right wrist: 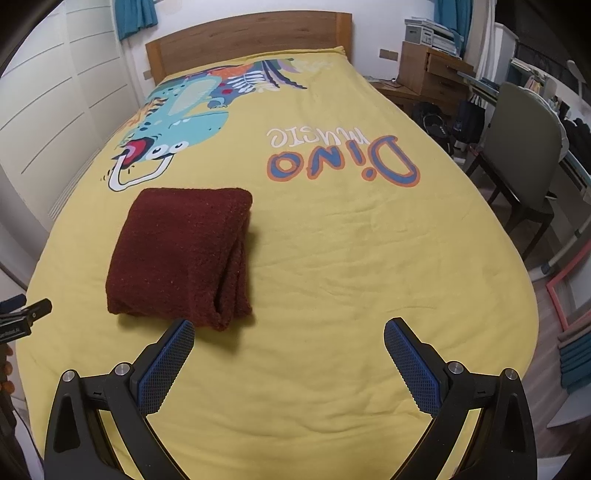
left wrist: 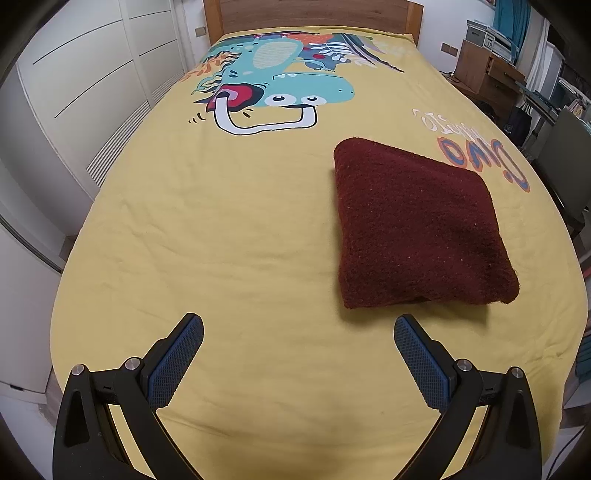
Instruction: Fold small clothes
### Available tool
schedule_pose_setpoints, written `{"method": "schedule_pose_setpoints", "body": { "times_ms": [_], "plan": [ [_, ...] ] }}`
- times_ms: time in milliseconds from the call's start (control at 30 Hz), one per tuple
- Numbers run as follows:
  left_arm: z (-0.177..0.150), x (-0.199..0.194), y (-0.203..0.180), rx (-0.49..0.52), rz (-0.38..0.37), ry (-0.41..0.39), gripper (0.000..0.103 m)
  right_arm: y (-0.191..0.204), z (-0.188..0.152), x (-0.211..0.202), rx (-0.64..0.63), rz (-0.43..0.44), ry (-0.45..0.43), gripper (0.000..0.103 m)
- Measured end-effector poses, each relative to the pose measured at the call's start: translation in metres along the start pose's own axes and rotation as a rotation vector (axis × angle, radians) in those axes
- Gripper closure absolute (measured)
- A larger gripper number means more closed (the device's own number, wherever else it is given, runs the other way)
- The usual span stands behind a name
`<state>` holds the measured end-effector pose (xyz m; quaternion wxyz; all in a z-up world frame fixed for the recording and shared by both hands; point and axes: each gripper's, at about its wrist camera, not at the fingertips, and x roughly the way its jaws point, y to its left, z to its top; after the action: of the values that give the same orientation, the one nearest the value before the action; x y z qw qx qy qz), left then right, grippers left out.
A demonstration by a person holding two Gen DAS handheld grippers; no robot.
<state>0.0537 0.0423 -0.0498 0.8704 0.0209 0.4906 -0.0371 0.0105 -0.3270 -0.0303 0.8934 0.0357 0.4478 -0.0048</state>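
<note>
We hold both grippers above the near end of a bed covered with a yellow bedspread (left wrist: 221,229), and neither one grips anything. The left gripper (left wrist: 298,325) stands wide open, its two blue-padded fingers (left wrist: 173,363) spread far apart with only bare bedspread between them. The right gripper (right wrist: 289,328) is just as wide open, and the gap between its fingers is also empty.

The task's thing, a dark red fuzzy garment (left wrist: 417,225), lies folded into a compact, thick rectangle on the bedspread. From the left gripper it sits ahead and to the right, its near edge just beyond the tip of the right-hand finger, apart from it. From the right gripper the same garment (right wrist: 177,251) sits ahead and to the left; its near right corner, where the folded layers show as stacked edges, lies just past the tip of the left-hand finger, and we cannot tell whether they touch.

Farther ahead of both grippers, beyond the garment, the bedspread carries a printed teal dinosaur (left wrist: 280,88) and upside-down "Dino music" lettering (right wrist: 343,158). A wooden headboard (right wrist: 251,33) closes the far end of the bed. To the left of the grippers stand white wardrobe doors (left wrist: 81,74); to the right of the right gripper are a grey chair (right wrist: 524,147) and wooden drawers (right wrist: 432,74). Part of the left gripper shows at the left edge of the right wrist view.
</note>
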Motion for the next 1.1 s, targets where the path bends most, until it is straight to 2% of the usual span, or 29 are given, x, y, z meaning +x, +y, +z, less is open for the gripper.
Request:
{"method": "schedule_pose_setpoints", "body": {
  "times_ms": [1100],
  "plan": [
    [0.0016, 0.001, 0.005, 0.006, -0.001, 0.016, 0.001, 0.001, -0.002, 0.0043, -0.018, 0.005, 0.018, 0.0]
  ]
}}
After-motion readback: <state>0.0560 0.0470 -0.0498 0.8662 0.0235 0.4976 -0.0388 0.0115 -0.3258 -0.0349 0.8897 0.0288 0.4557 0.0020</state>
